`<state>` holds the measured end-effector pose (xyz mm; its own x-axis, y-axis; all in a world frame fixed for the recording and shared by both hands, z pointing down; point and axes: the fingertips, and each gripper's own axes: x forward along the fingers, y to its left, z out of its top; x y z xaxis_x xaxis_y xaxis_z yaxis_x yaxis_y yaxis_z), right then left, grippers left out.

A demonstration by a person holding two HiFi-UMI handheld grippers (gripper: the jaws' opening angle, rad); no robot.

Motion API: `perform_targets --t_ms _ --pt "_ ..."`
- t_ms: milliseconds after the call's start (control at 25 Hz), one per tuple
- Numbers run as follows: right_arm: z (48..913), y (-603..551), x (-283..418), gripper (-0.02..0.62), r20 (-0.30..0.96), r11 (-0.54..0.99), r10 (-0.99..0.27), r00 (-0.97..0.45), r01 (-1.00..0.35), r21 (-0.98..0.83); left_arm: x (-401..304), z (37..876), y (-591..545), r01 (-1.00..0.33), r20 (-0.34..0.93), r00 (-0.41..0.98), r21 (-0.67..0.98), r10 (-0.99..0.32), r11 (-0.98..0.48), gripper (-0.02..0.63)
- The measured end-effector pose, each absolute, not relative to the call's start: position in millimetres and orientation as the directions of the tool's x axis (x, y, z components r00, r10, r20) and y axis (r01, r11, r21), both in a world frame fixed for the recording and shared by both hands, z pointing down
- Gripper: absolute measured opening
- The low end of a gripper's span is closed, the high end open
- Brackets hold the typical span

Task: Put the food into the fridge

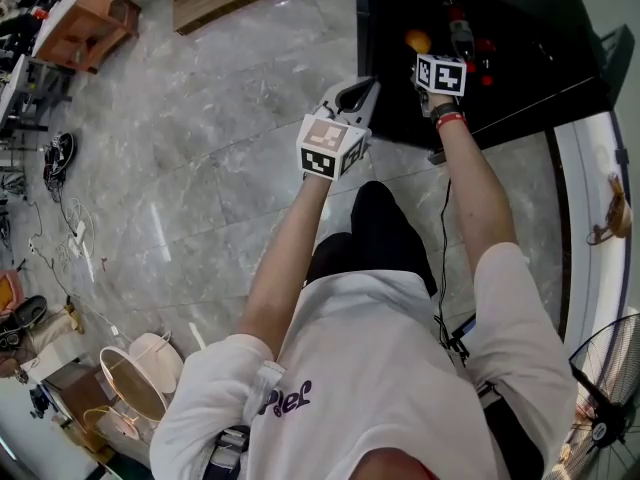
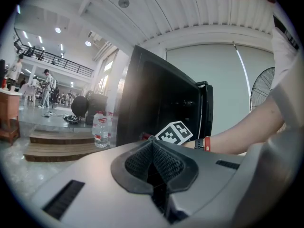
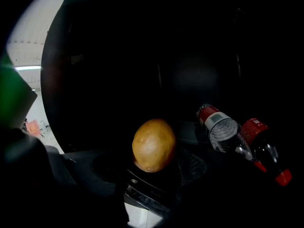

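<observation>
A yellow-brown potato (image 3: 153,145) sits inside the dark fridge (image 1: 530,78), between the jaws of my right gripper (image 3: 154,167). The jaws stand wide. The potato lies toward the left jaw, and a gap shows before the right pad (image 3: 192,163). In the head view the potato (image 1: 418,40) is a small orange spot just left of the right gripper (image 1: 458,36), which reaches into the fridge. My left gripper (image 2: 153,148) is shut and empty, held up outside the fridge (image 2: 156,99); the head view shows the left gripper (image 1: 357,92) over the floor.
Two plastic bottles with red labels (image 3: 219,126) (image 3: 263,148) lie in the fridge, right of the potato. Water bottles (image 2: 100,129) stand on wooden steps (image 2: 61,148). A fan (image 1: 603,408) stands at the lower right. Cables (image 1: 70,238) and clutter line the floor's left edge.
</observation>
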<state>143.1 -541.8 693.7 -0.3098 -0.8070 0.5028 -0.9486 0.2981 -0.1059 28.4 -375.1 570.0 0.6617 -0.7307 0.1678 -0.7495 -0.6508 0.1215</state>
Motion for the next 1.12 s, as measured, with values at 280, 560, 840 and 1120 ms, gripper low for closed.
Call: perform_targets --t_ms 280,560,840,1120 --pt "704 -548 140 0.314 0.533 0.303 -0.789 -0.304 -0.948 -0.092 23 574 -376 -0.755 0.168 0.656 0.127 -0.736 -0.644 0.018" --pt "705 -547 138 0.334 0.552 0.315 -0.771 -0.318 -0.943 -0.105 19 571 -377 -0.758 0.165 0.652 0.137 -0.74 -0.638 0.018" --pt "702 -539 148 0.396 0.55 0.29 -0.784 -0.289 -0.953 -0.087 16 565 -373 -0.759 0.17 0.651 0.152 -0.74 -0.633 0.018" --pt "688 -528 154 0.396 0.536 0.277 -0.795 -0.285 -0.956 -0.098 17 555 -366 -0.751 0.165 0.66 0.16 -0.733 -0.64 0.018"
